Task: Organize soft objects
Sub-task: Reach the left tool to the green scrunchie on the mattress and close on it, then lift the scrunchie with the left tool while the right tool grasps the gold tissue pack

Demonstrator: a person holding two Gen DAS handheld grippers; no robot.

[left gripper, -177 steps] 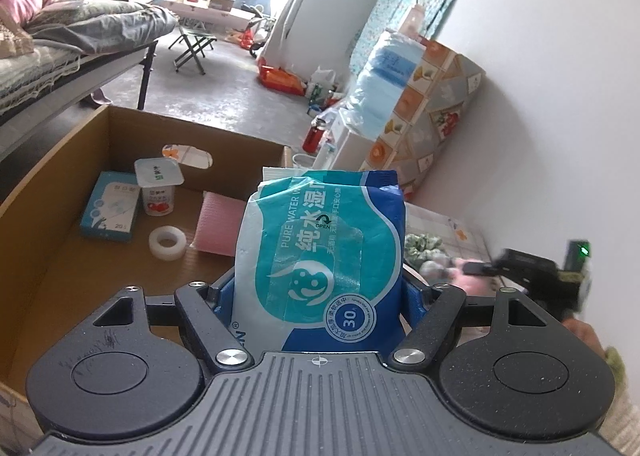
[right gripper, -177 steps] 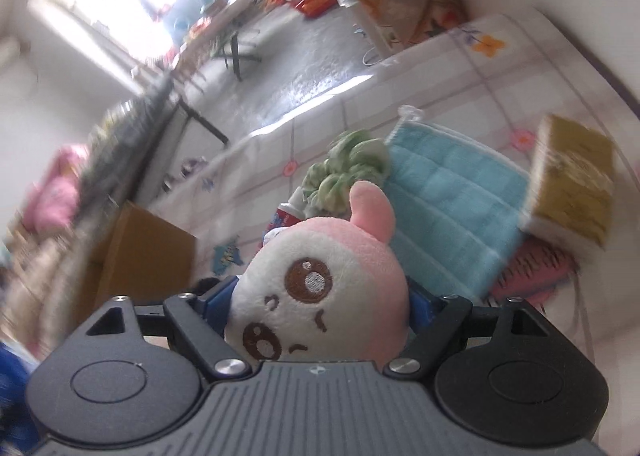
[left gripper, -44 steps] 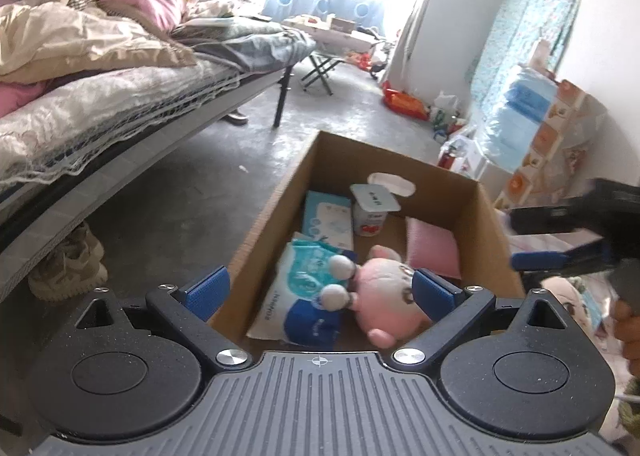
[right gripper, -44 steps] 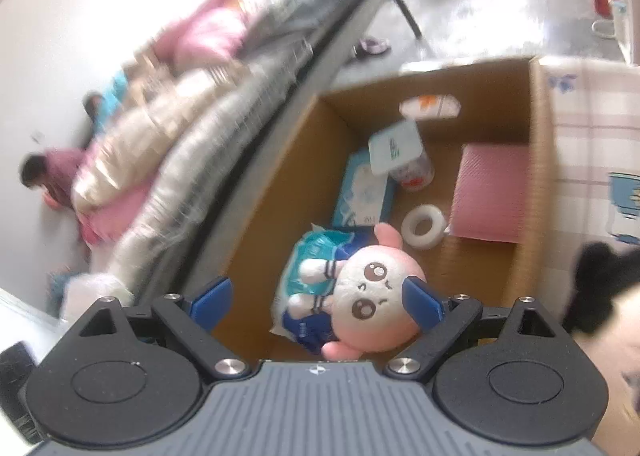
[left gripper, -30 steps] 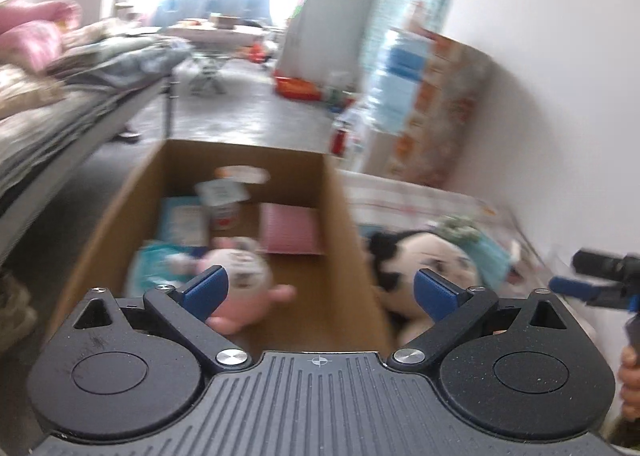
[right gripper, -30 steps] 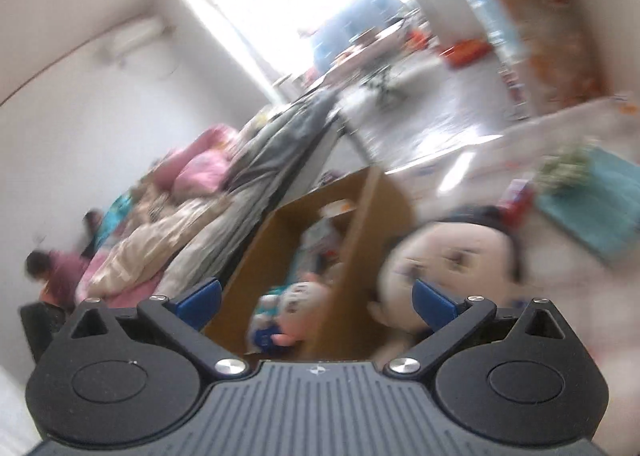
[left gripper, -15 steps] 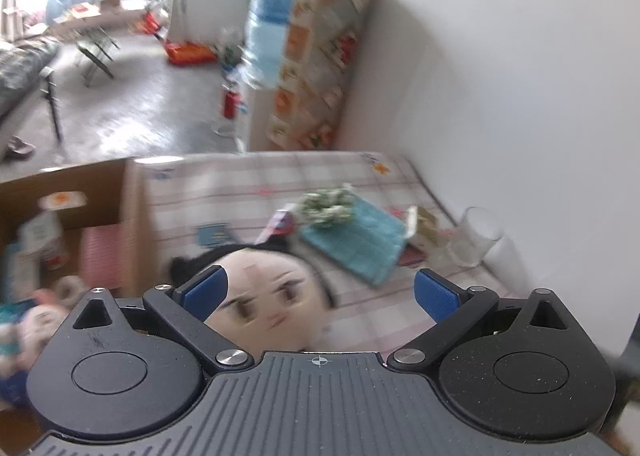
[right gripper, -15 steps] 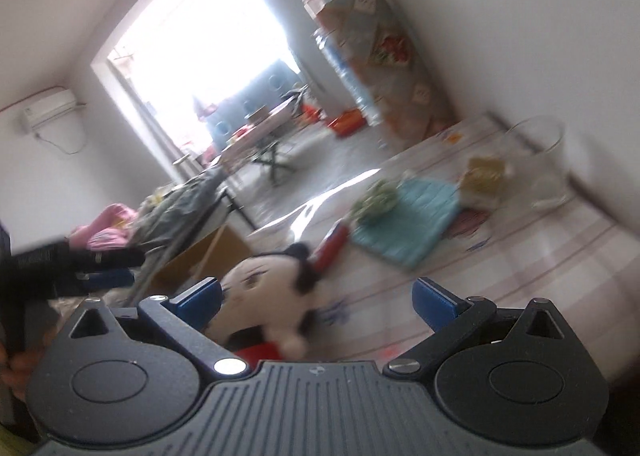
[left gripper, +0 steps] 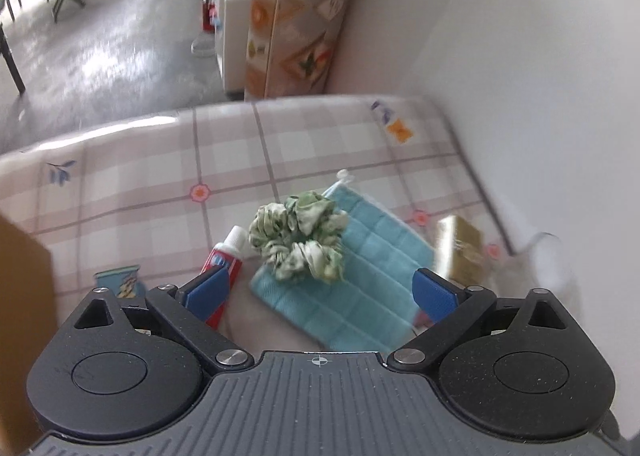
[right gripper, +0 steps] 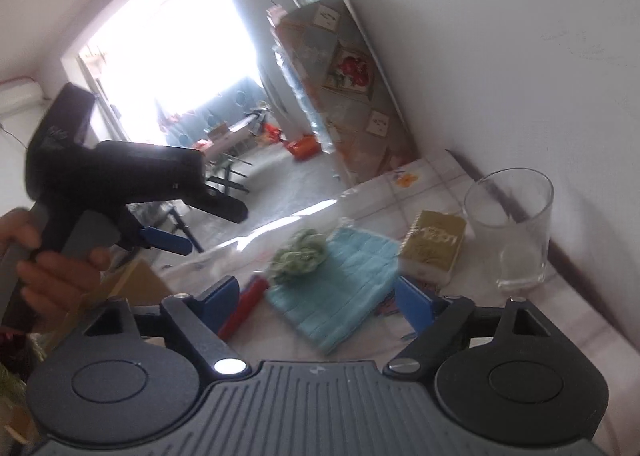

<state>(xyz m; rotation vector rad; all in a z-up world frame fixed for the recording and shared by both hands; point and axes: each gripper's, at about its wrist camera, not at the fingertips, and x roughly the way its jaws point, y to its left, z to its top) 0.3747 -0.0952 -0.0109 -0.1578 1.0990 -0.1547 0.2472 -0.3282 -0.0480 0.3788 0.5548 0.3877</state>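
Green scrunchie (left gripper: 298,242) on blue cloth (left gripper: 352,288), seemingly between wide-open left gripper (left gripper: 320,288).

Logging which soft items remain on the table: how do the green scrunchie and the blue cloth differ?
The green scrunchie is bunched into a ruffled, patterned ring; the blue cloth lies flat, plain, with quilted ribs. The scrunchie is the smaller and rests on the cloth's upper left part, while the cloth lies straight on the checked tablecloth. Both are soft, and neither is gripped: the left gripper and right gripper are open.
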